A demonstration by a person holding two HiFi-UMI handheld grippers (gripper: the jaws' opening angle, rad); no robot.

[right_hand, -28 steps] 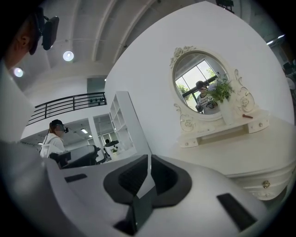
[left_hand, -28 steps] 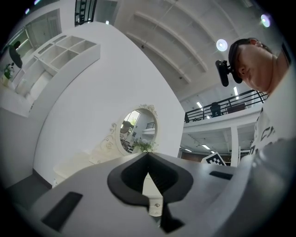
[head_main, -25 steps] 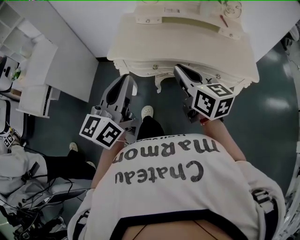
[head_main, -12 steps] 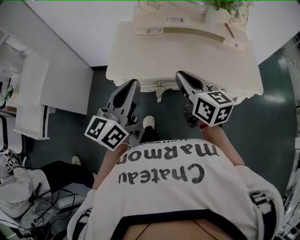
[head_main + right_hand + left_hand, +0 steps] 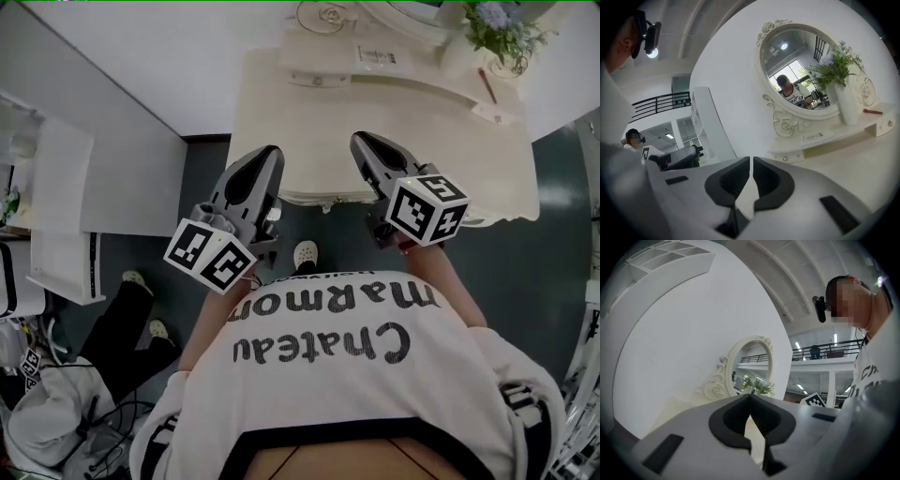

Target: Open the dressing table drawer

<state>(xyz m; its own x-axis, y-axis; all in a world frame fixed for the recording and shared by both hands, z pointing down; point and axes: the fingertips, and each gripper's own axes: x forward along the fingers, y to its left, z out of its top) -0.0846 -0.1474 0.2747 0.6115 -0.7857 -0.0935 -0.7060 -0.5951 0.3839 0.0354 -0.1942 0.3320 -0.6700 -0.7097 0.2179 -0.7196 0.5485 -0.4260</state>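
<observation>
The cream dressing table (image 5: 309, 122) stands against the white wall, seen from above in the head view. Its drawer front is hidden under the scalloped front edge (image 5: 328, 200). My left gripper (image 5: 269, 155) and right gripper (image 5: 360, 141) both reach level over the tabletop near that edge, side by side, touching nothing. In the left gripper view the left gripper (image 5: 750, 397) has its tips together and empty. In the right gripper view the right gripper (image 5: 751, 160) is likewise shut and empty, pointing toward the oval mirror (image 5: 806, 70).
A raised shelf (image 5: 820, 140) with small knobs runs under the mirror, bearing a white vase of flowers (image 5: 843, 101) and a red stick (image 5: 873, 111). A white shelving unit (image 5: 61, 216) stands left of the table. A seated person (image 5: 56, 412) is at bottom left.
The dressing table has come closer in the head view. Both grippers have advanced from in front of its edge to over the tabletop, still shut.
</observation>
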